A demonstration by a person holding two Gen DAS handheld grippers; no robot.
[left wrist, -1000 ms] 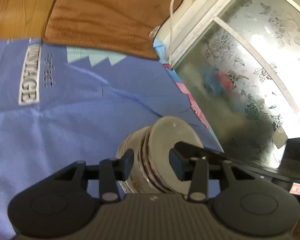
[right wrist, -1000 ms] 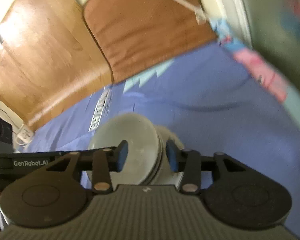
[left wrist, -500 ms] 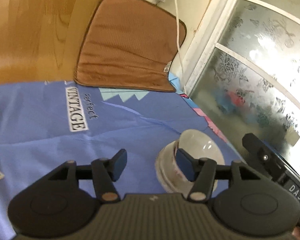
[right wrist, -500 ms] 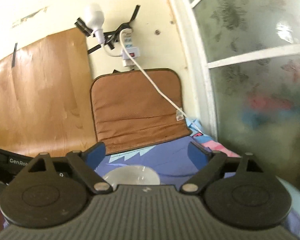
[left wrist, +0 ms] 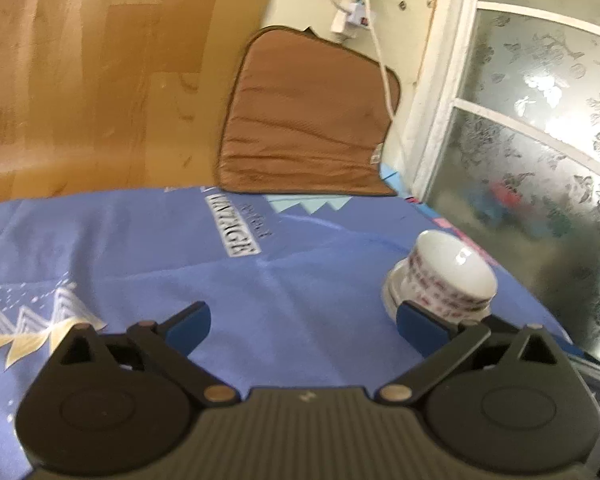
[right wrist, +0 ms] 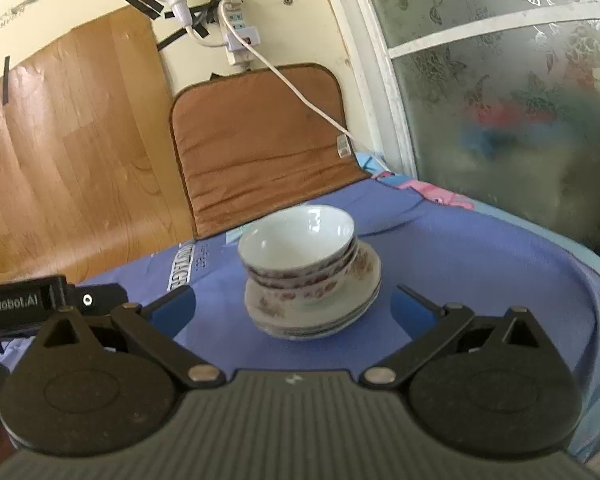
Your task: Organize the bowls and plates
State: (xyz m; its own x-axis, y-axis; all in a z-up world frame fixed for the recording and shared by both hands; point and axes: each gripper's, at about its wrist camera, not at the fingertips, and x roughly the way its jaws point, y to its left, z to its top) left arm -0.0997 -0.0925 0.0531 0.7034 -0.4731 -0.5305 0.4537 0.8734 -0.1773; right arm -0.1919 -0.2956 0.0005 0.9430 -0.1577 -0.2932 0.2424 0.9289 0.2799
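Several stacked plates point(right wrist: 320, 312), count unclear, beneath bowls point(right wrist: 300, 248)

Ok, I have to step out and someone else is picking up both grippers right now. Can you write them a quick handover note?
Left gripper: open, empty, above the blue cloth, with the stack off to its right.
Right gripper: open, empty, facing the stack from short of it.
Bowls: nested, sitting on the stacked plates, one pile on the cloth near the frosted window.
Done: everything visible is gathered into that single pile.
Left: no loose dishes in either view; check the pile sits steady, since the bowls look slightly off-centre on the plates.
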